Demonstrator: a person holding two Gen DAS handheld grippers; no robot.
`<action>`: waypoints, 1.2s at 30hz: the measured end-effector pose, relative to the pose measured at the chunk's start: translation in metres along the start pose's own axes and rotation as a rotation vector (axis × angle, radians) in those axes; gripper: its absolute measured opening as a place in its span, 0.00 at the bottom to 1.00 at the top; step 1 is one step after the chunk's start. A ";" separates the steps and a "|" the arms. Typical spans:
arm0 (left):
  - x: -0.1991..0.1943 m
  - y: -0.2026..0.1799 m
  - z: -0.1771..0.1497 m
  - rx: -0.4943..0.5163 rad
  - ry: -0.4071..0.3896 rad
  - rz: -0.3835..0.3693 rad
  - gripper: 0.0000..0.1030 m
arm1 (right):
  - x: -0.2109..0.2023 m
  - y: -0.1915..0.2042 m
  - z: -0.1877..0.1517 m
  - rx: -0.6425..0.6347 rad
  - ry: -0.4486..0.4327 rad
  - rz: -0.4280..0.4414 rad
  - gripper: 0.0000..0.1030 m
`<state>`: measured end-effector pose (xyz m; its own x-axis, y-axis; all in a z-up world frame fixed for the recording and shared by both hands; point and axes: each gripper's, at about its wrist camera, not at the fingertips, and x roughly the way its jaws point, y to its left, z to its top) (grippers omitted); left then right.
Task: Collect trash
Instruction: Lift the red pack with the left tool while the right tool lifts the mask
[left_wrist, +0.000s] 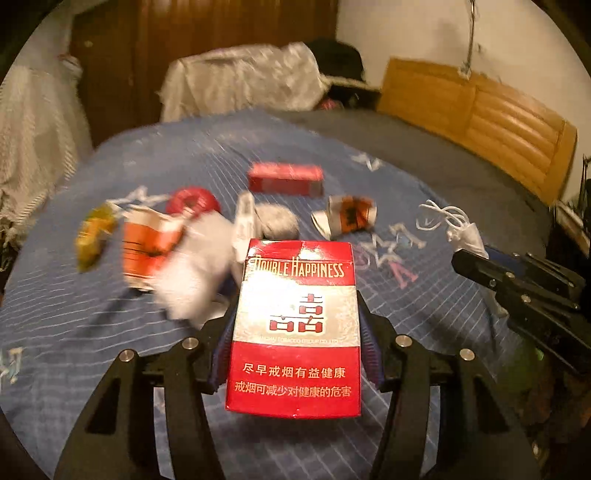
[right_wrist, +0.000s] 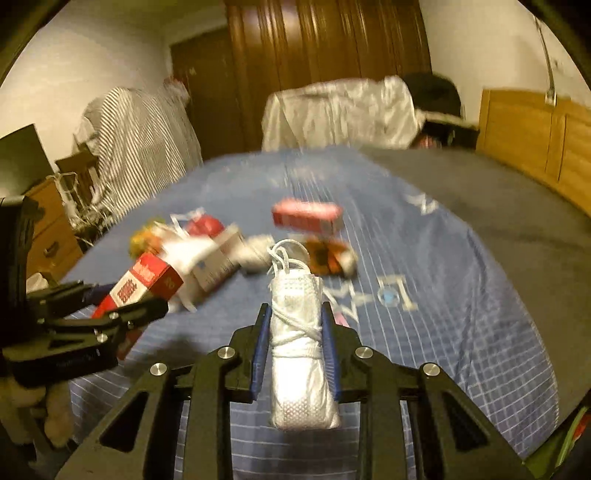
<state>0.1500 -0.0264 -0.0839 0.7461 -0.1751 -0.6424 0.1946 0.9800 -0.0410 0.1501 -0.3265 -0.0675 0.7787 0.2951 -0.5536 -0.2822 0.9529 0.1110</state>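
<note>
My left gripper (left_wrist: 295, 314) is shut on a red and silver cigarette pack (left_wrist: 295, 332) and holds it above the blue bedspread (left_wrist: 424, 314). The pack also shows in the right wrist view (right_wrist: 144, 284), held at the left. My right gripper (right_wrist: 295, 321) is shut on a folded white face mask (right_wrist: 299, 354) with its ear loops wound around it. In the left wrist view the right gripper (left_wrist: 480, 258) is at the right with the mask (left_wrist: 463, 232) sticking out. More trash lies on the bed: a red box (left_wrist: 284, 179), a crushed orange cup (left_wrist: 351, 216), an orange and white carton (left_wrist: 147, 247), white tissue (left_wrist: 192, 273).
A red round lid (left_wrist: 192, 201) and a yellow wrapper (left_wrist: 92, 236) lie at the left of the pile. A grey blanket (left_wrist: 424, 147) covers the bed's far right by the wooden headboard (left_wrist: 480, 114). A chair draped in white cloth (right_wrist: 340, 110) stands behind the bed. A wooden dresser (right_wrist: 48, 225) is at the left.
</note>
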 end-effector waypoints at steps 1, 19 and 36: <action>-0.010 0.001 0.001 -0.004 -0.023 0.017 0.52 | -0.008 0.007 0.003 -0.010 -0.027 0.008 0.27; -0.136 0.011 0.007 -0.080 -0.341 0.210 0.53 | -0.111 0.067 0.044 -0.062 -0.301 0.100 0.27; -0.147 0.014 0.007 -0.097 -0.364 0.212 0.53 | -0.119 0.075 0.046 -0.091 -0.320 0.111 0.27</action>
<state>0.0480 0.0123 0.0155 0.9425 0.0261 -0.3331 -0.0347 0.9992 -0.0200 0.0619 -0.2871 0.0445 0.8725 0.4172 -0.2543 -0.4126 0.9079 0.0738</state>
